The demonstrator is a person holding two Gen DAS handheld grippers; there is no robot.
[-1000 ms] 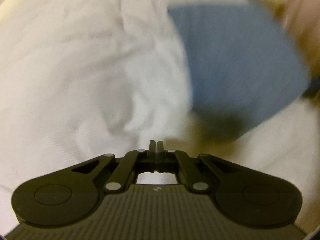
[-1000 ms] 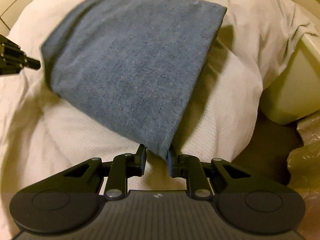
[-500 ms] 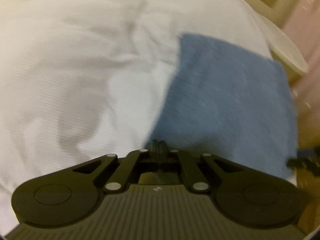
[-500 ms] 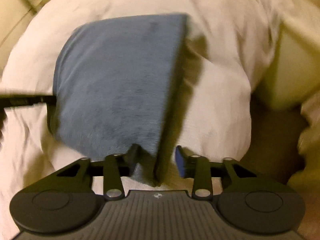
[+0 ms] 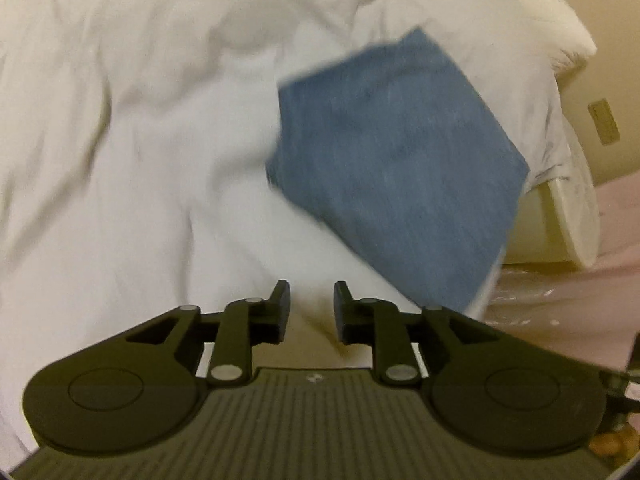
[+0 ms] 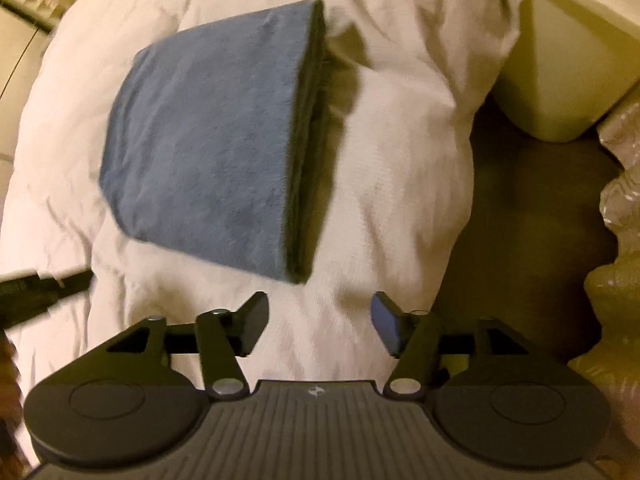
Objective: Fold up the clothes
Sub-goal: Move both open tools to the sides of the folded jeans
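Garment status: we find one blue folded cloth [image 6: 208, 136] lying flat on the white duvet [image 6: 392, 200] of a bed, folded into a compact block with stacked layers showing along its right edge in the right wrist view. We cannot tell what kind of garment it is. In the left wrist view the same blue folded cloth [image 5: 396, 164] sits as a tilted rectangle on the white duvet [image 5: 120, 160], with one corner reaching close to the bed edge; that view is somewhat blurred.

We note the right gripper [image 6: 320, 324] just short of the cloth's near corner, apart from it. Its fingers [image 6: 256, 324] are spread wide and empty, with only duvet between them.

We note the left gripper [image 5: 311, 308] beside the cloth's near-left edge, not touching it. Its fingers [image 5: 282, 304] stand parted and hold nothing. The left gripper [image 6: 44, 288] also shows as a dark blurred shape to the lower left of the cloth in the right wrist view.

Beyond the cloth, to its right, we see a cream-coloured bed frame [image 6: 560, 60] and crumpled plastic wrap [image 6: 616, 240] on a dark floor [image 6: 532, 240].
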